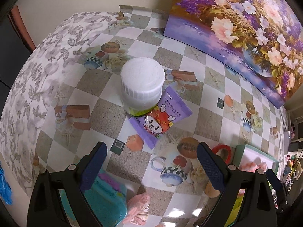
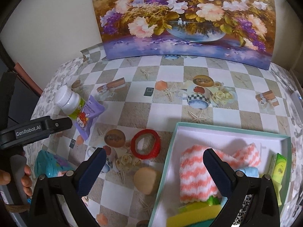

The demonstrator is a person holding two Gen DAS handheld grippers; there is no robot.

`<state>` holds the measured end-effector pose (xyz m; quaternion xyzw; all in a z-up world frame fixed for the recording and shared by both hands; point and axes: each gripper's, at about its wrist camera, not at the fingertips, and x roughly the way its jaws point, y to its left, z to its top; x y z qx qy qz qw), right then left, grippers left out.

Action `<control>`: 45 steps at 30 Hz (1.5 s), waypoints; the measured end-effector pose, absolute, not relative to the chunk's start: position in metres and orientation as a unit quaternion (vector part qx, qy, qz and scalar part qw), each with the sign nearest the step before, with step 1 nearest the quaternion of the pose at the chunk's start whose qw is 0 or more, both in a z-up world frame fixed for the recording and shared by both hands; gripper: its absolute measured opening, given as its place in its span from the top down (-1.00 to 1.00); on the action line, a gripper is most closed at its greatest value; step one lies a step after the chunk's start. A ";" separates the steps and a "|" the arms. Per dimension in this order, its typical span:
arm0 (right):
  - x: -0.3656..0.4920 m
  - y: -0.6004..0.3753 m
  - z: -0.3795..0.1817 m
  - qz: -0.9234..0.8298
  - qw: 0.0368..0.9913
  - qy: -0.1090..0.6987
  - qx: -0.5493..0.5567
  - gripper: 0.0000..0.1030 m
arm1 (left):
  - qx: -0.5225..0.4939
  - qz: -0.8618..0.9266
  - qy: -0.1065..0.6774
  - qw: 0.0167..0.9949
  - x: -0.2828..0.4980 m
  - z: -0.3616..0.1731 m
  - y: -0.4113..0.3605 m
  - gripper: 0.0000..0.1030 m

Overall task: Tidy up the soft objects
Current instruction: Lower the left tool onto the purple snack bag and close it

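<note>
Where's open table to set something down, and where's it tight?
Free: the checkered cloth between the flower painting and the box, right of the wipes pack. Crowded: near edge, where red ring, tan puff and teal case cluster. The box is already part full.

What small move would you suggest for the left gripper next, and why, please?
Probably ease the open left gripper forward and down onto the wipes pack. It lies flat just ahead, outside the box, which already holds the striped cloth. The bottle beside it overlaps one corner, so approach from the free end.
</note>
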<state>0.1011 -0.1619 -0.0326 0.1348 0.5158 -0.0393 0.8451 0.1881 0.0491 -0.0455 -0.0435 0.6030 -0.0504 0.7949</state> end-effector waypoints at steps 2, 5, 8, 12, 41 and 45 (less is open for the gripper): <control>0.105 -0.160 -0.032 -0.033 0.846 0.515 0.133 -1.00 | -0.045 -0.051 0.603 0.795 0.191 -0.047 0.048 -0.86; 0.110 -0.157 -0.031 -0.024 0.849 0.513 0.125 -1.00 | -0.046 -0.051 0.604 0.794 0.195 -0.050 0.046 -0.86; 0.115 -0.155 -0.028 -0.011 0.853 0.508 0.120 -1.00 | -0.049 -0.053 0.606 0.792 0.199 -0.053 0.044 -0.86; 0.123 -0.152 -0.030 0.005 0.854 0.507 0.112 -1.00 | -0.052 -0.054 0.606 0.792 0.204 -0.058 0.045 -0.86; 0.157 -0.132 -0.099 0.029 0.818 0.568 0.083 -0.69 | -0.050 -0.051 0.606 0.792 0.227 -0.098 0.043 -0.85; 0.157 -0.130 -0.100 0.030 0.820 0.567 0.076 -0.69 | -0.042 -0.051 0.609 0.790 0.228 -0.104 0.039 -0.85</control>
